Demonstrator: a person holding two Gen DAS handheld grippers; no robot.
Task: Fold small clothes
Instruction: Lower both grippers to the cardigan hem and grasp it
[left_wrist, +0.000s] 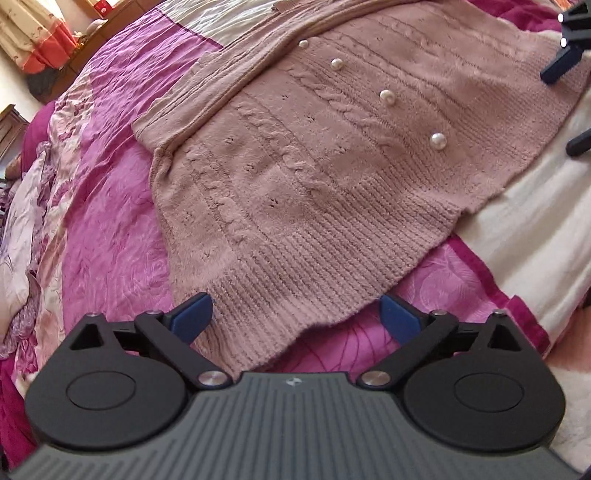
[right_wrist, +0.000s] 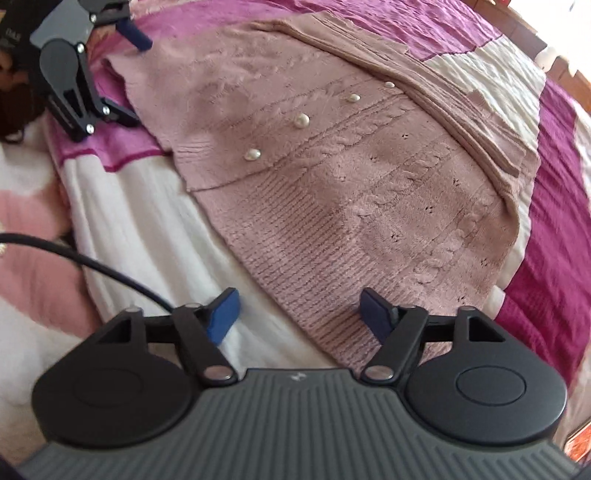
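Left wrist view: pink knit cardigan (left_wrist: 295, 177) spread flat on bed (left_wrist: 110, 206), ribbed hem at six o'clock between wide, empty jaws of left gripper (left_wrist: 297, 317); right gripper (right_wrist: 299, 314) likewise wide at its hem corner; likely pre-grasp, next needing both closing on hem.

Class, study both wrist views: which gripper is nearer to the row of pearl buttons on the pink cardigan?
Neither clearly. The left gripper and right gripper, both open, sit at the ribbed hem at opposite ends of the cardigan, similarly far from the pearl buttons.
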